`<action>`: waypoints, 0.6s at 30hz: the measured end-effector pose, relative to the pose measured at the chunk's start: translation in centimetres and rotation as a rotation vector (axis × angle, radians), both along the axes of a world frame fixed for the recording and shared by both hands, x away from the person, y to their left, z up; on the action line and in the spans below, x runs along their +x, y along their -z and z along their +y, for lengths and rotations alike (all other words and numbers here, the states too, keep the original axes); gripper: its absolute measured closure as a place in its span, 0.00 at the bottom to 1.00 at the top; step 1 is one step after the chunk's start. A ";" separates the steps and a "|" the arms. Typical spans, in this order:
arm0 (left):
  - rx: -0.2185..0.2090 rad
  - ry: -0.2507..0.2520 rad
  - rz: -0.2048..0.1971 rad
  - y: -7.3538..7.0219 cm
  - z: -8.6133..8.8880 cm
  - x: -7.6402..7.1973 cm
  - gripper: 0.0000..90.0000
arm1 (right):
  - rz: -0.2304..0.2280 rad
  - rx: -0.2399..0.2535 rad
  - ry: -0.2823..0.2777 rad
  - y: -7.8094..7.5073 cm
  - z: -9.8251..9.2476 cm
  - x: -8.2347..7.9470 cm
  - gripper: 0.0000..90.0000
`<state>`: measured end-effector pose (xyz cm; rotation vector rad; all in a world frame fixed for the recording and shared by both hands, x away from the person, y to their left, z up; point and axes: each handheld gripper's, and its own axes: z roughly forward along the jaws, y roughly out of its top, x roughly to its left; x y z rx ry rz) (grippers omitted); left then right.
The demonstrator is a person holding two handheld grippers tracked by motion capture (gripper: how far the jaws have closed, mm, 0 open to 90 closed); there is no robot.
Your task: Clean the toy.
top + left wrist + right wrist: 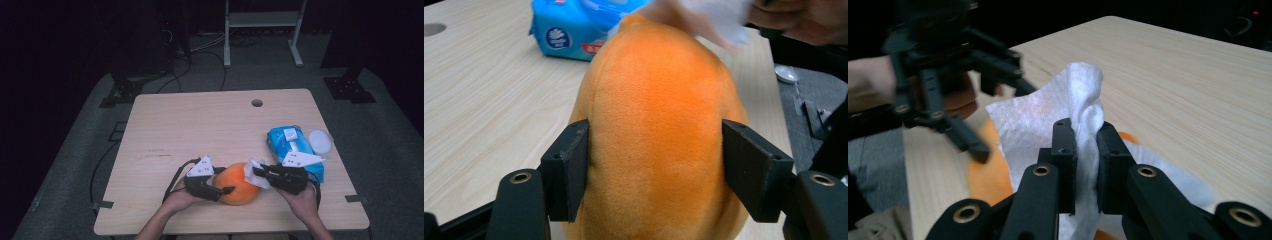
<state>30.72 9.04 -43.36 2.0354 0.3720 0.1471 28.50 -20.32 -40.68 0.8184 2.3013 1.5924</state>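
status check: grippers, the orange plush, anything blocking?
Left gripper clamped on orange plush. Right gripper shut on white wipe, at plush's far end. Wipe pack off to the side, nothing blocking.

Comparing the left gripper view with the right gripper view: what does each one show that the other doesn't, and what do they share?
Left gripper view: the left gripper's jaws pressed on both sides of the orange plush toy, plus the blue wipes pack behind it. Right gripper view: the right gripper pinching the white wipe, with the left gripper farther off. Shared: the toy, the wipe laid on it, the wooden table.
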 end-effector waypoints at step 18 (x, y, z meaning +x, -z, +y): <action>0.014 0.013 -0.038 -0.2 -0.6 -0.7 0.36 | -0.005 -0.047 0.013 0.3 0.4 0.1 0.89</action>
